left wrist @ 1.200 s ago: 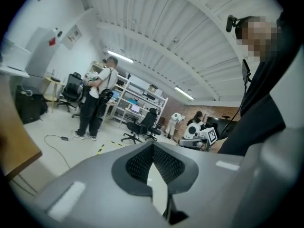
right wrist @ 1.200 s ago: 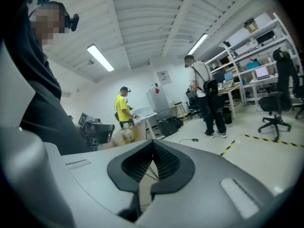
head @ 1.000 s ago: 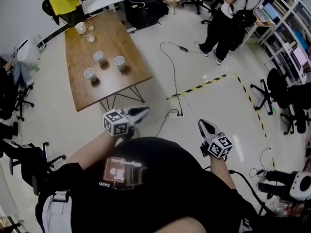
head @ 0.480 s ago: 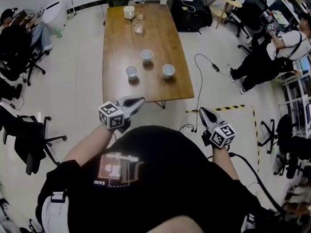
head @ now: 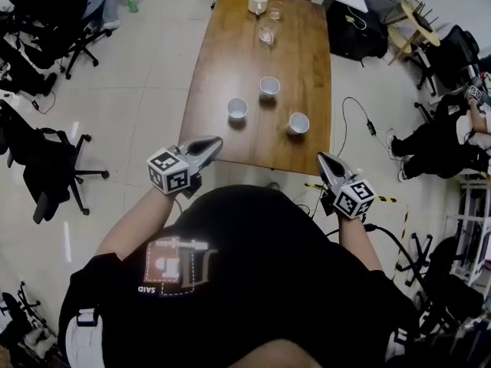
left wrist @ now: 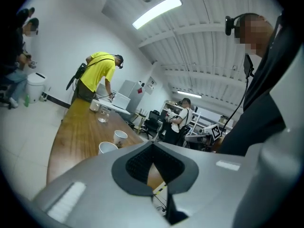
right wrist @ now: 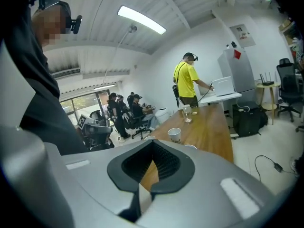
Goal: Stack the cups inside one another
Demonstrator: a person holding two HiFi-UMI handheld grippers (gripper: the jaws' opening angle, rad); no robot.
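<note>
While the head view looks down from above, it shows the whole long brown wooden table (head: 253,144). The three white paper cups (head: 238,109) are on its near half, each one upright and apart from the others, none inside another. At the far end stand a white mug (head: 258,2) and a clear glass (head: 266,34). The left gripper (head: 217,139) and the right gripper (head: 321,157) are held at the near edge of the table, well apart from the cups.

The gripper views give what the head view does not. In the left gripper view the jaws of the left gripper (left wrist: 153,144) are pressed together with nothing between them. In the right gripper view the right gripper (right wrist: 153,141) is clenched in the same way and also empty. Both views also show a person in a yellow shirt (left wrist: 99,75) bending at the far end of the table, and a long ceiling lamp (left wrist: 156,12). The head view shows neither of them.

One second ago the table lay slanted at the upper left of the head view. Now it is in the middle, straight ahead and nearer to the grippers. The person in yellow has gone out of that view. The cups keep the same places on the table.
</note>
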